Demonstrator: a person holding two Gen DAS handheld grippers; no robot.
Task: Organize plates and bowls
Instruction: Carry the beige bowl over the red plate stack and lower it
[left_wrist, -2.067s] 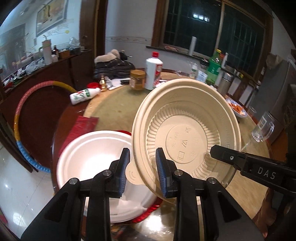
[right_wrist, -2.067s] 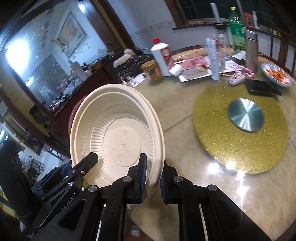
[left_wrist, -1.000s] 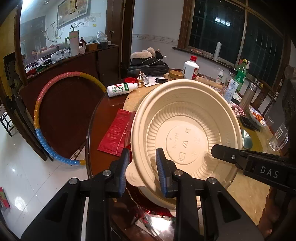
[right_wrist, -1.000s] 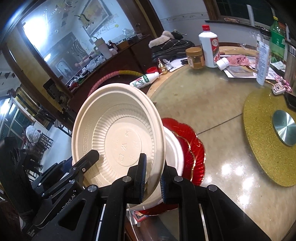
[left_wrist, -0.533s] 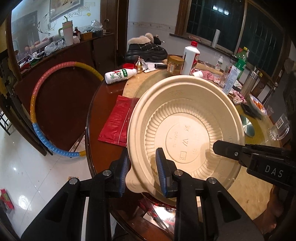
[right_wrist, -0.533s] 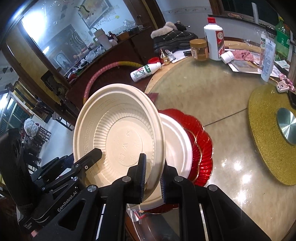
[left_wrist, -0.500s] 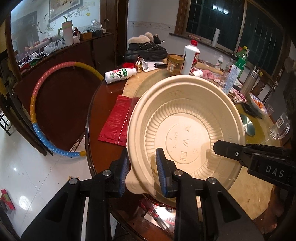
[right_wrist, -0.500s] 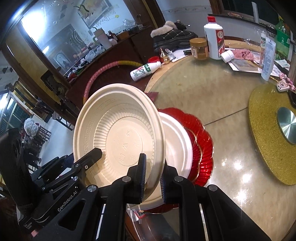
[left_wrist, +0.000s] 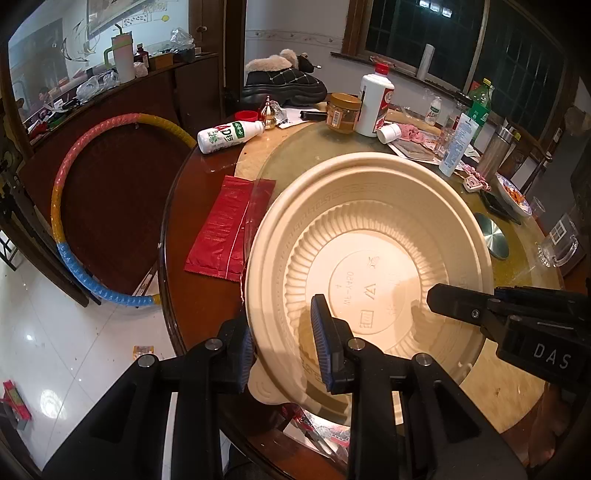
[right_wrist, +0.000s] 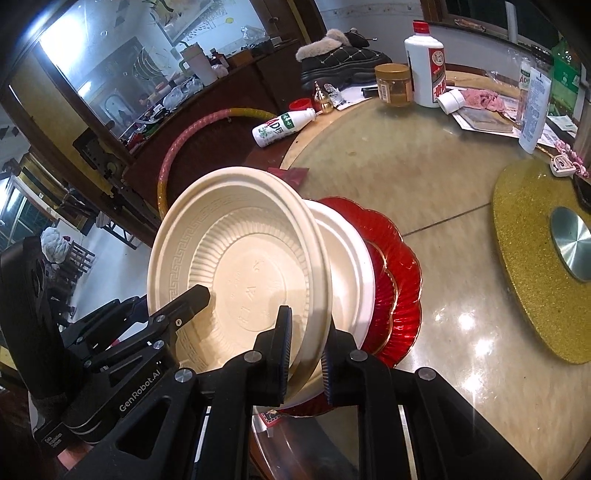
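Note:
A beige ribbed bowl (left_wrist: 369, 266) hangs tilted near the table's front edge, held from both sides. My left gripper (left_wrist: 282, 332) is shut on its near rim beside the small tab. My right gripper (right_wrist: 306, 334) is shut on the opposite rim. In the left wrist view one finger of the right gripper (left_wrist: 461, 302) reaches into the bowl. In the right wrist view a finger of the left gripper (right_wrist: 192, 295) does the same. Right behind the bowl (right_wrist: 240, 266) lies a white plate (right_wrist: 351, 269) on red scalloped plates (right_wrist: 400, 277).
A red packet (left_wrist: 229, 229) lies left of the bowl. Farther back are a fallen milk bottle (left_wrist: 229, 134), a jar (left_wrist: 343, 118) and a white bottle (left_wrist: 373, 107). A gold mat (right_wrist: 535, 266) lies right. A hoop (left_wrist: 74, 221) leans off the table.
The bowl has sunk a little and tipped flatter over the white plate and red plates. Both grippers kept their hold on its rim.

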